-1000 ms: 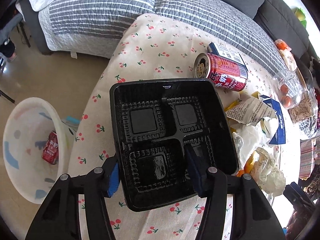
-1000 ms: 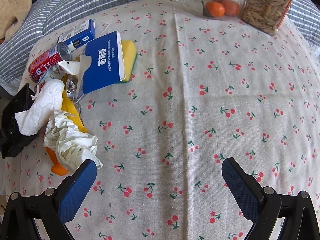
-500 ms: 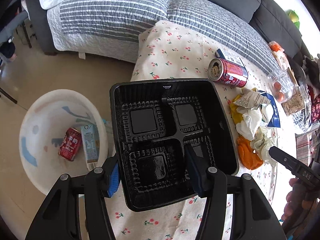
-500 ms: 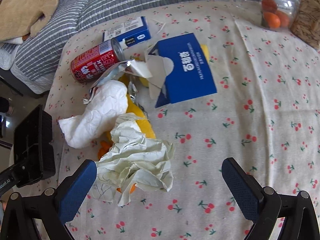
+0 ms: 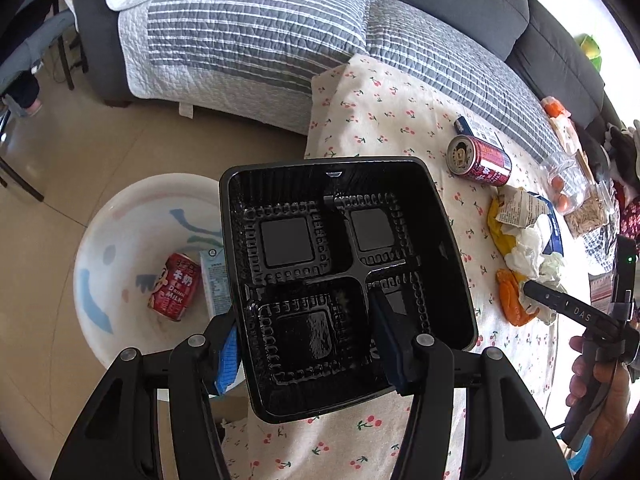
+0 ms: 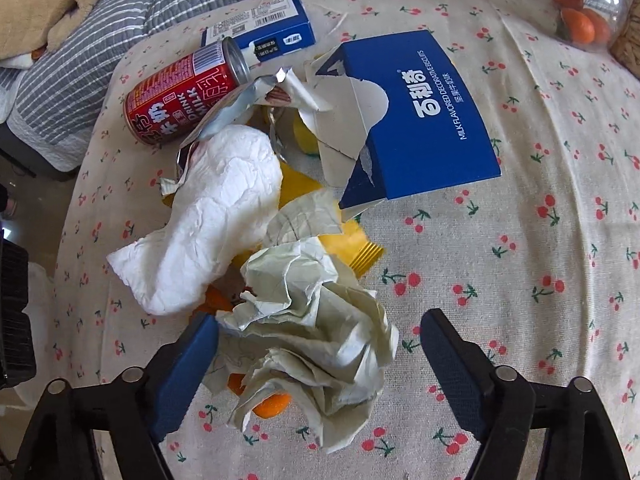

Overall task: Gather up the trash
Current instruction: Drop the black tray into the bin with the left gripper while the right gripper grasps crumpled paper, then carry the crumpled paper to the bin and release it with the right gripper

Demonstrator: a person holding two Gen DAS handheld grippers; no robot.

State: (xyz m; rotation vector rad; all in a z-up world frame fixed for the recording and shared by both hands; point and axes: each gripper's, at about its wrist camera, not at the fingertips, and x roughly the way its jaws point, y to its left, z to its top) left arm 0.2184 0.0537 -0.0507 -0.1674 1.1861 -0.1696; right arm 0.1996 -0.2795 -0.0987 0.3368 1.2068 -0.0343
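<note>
I see a table under a cherry-print cloth (image 6: 520,220). On it: red milk can (image 6: 180,100) on its side, blue-white carton (image 6: 264,28) behind it, torn blue biscuit box (image 6: 420,120), white tissue (image 6: 216,216), crumpled paper (image 6: 316,320). Floor (image 5: 80,152): white basin (image 5: 120,248) beside the table.

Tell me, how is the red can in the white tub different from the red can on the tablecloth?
The can in the tub is already binned inside the white tub on the floor, beside a small carton; the can on the tablecloth lies among wrappers, not yet collected. The tub can shows a cartoon face; the table can shows its barcode side. Both are red "Drink Milk" cans lying on their sides.
</note>
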